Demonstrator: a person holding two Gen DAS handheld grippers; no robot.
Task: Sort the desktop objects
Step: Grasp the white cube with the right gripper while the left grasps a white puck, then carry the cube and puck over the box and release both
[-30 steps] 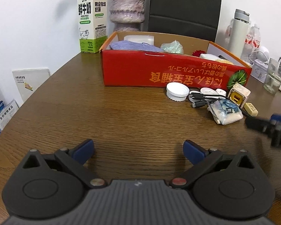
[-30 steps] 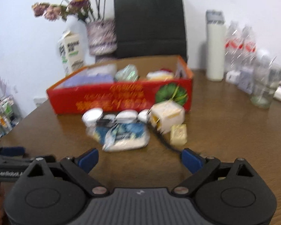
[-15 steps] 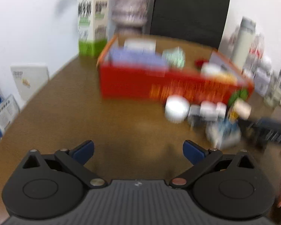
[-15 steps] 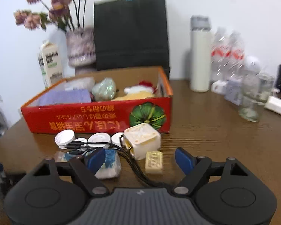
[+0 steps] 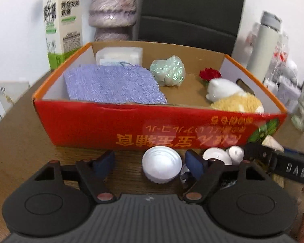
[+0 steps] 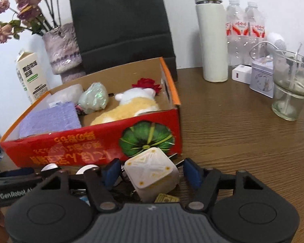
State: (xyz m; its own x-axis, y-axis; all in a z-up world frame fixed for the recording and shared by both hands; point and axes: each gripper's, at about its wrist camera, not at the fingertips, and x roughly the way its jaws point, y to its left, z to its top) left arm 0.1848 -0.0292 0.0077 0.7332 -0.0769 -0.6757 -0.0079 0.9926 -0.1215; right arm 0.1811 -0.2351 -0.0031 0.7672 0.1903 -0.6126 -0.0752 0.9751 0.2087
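Observation:
A red cardboard box [image 5: 103, 125] holds a purple cloth [image 5: 111, 85], a green pouch [image 5: 168, 73], a red flower and a plush toy [image 5: 233, 97]. Small items lie in front of it. My left gripper [image 5: 150, 162] is open, with a white jar lid [image 5: 162, 165] between its fingers. My right gripper [image 6: 150, 170] is open around a cream cube-shaped charger [image 6: 152, 174], its fingers apart from the cube's sides. A yellow block [image 6: 167, 198] lies under the cube. The box also shows in the right wrist view [image 6: 91, 143].
A milk carton [image 5: 62, 24], a vase [image 5: 113, 10] and a black bag [image 5: 190, 14] stand behind the box. To the right stand a white flask [image 6: 211, 34], water bottles [image 6: 245, 34], a tin [image 6: 262, 79] and a glass [image 6: 289, 85].
Both grippers have moved forward to the items in front of the box. The left now straddles the white lid, the right the cream cube.

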